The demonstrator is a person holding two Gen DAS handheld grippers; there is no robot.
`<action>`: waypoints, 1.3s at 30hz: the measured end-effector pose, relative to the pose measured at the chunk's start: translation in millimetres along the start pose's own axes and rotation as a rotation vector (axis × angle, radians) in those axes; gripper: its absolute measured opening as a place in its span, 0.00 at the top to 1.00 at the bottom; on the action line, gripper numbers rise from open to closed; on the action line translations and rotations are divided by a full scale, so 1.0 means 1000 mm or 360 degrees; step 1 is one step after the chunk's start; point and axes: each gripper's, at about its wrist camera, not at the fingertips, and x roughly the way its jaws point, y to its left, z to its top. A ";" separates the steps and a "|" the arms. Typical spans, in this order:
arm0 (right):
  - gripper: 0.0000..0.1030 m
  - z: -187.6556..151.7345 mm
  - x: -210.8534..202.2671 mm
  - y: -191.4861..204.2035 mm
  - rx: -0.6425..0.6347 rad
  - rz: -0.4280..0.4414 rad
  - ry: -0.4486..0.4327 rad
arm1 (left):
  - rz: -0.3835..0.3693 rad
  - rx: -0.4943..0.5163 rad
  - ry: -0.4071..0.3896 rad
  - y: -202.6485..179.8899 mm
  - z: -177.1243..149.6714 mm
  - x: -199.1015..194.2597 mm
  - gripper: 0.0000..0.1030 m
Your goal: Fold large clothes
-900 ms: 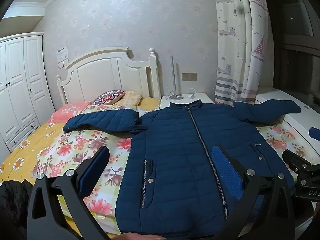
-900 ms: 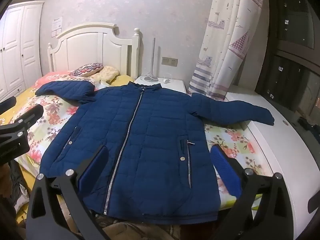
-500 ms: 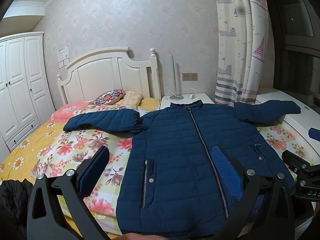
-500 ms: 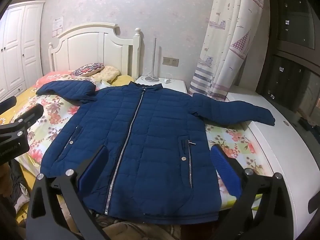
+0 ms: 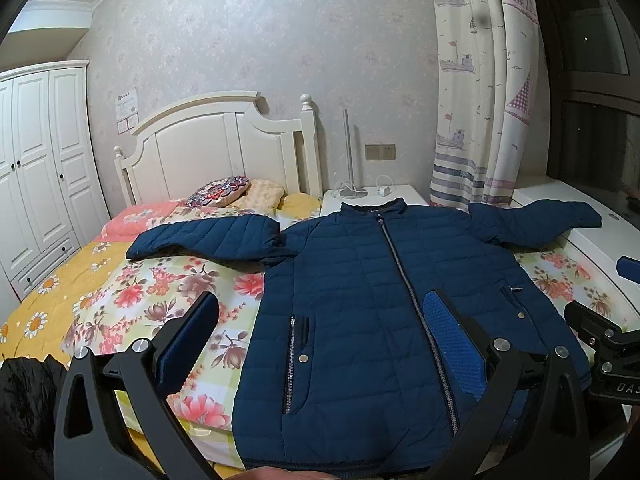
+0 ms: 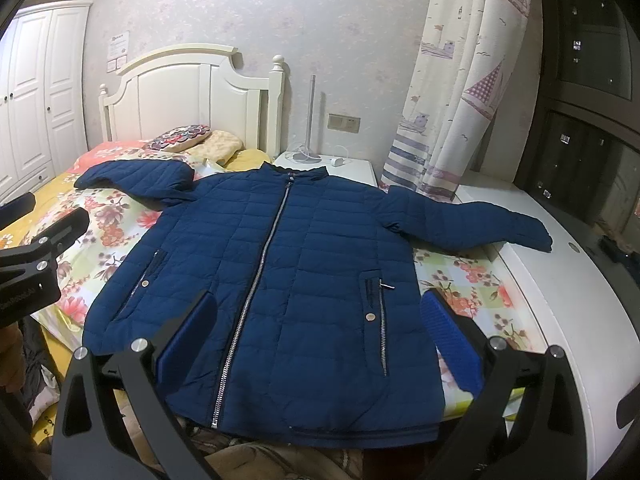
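A navy quilted jacket (image 5: 372,304) (image 6: 280,272) lies flat and face up on the bed, zipped, collar toward the far wall, both sleeves spread out sideways. Its right sleeve (image 6: 472,224) reaches onto a white ledge. My left gripper (image 5: 320,320) hovers open above the jacket's lower left part, nothing between its blue pads. My right gripper (image 6: 316,320) also stands open, above the hem near the zipper, holding nothing. Each gripper shows at the edge of the other's view: the right gripper (image 5: 600,344) and the left gripper (image 6: 36,252).
The bed has a floral quilt (image 5: 160,292), pillows (image 5: 224,196) and a white headboard (image 5: 216,144). A white nightstand (image 5: 372,196) with a lamp stands beyond the collar. A curtain (image 6: 452,92) hangs at the right, a wardrobe (image 5: 36,168) at the left, a white ledge (image 6: 568,292) beside the bed.
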 end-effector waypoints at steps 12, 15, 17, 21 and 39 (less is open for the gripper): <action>0.02 -0.003 0.002 0.006 -0.0002 0.0003 0.0001 | -0.0005 -0.0002 0.0012 0.001 -0.004 0.004 0.04; 0.02 -0.003 0.002 0.007 -0.0002 0.0001 0.0001 | -0.0005 -0.0002 0.0012 0.001 -0.004 0.004 0.04; 0.02 -0.003 0.002 0.007 -0.0003 0.0004 0.0001 | -0.0004 -0.0002 0.0012 0.001 -0.004 0.004 0.04; 0.02 -0.003 0.002 0.006 -0.0001 0.0003 0.0002 | -0.0006 -0.0003 0.0014 0.001 -0.004 0.004 0.04; 0.02 -0.003 0.002 0.005 -0.0001 0.0006 0.0004 | -0.0007 -0.0003 0.0023 0.000 -0.007 0.007 0.04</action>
